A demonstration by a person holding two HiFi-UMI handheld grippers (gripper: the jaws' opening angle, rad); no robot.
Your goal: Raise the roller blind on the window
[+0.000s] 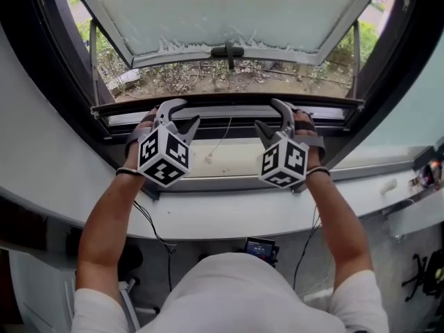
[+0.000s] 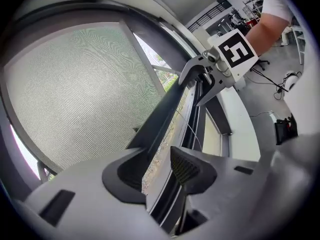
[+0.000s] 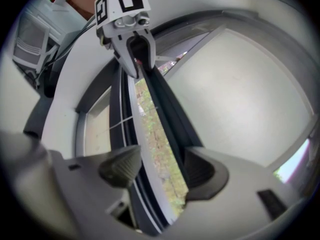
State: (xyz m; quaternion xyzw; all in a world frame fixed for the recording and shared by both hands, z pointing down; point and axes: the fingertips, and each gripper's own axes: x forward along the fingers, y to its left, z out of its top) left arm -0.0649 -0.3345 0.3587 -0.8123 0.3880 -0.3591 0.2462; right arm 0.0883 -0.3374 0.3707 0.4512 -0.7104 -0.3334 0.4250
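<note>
1. Daylight comes past an outward-tilted window sash [image 1: 229,12] onto a white sill [image 1: 229,214].
2. Low by that sill runs a dark bar [image 1: 229,103], seemingly the roller blind's bottom rail.
3. Astride it sit the left gripper [image 1: 191,110] and the right gripper [image 1: 264,112], jaws well apart, clamping nothing.
4. Raising looks barely begun; gripping and lifting remain.

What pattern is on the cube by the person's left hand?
The cube has black square markers on white faces. It shows best in the head view.

Hand-held grippers [image 1: 189,111] [image 1: 266,112] astride dark rail [image 1: 229,103] (open window [image 1: 229,12])
</note>
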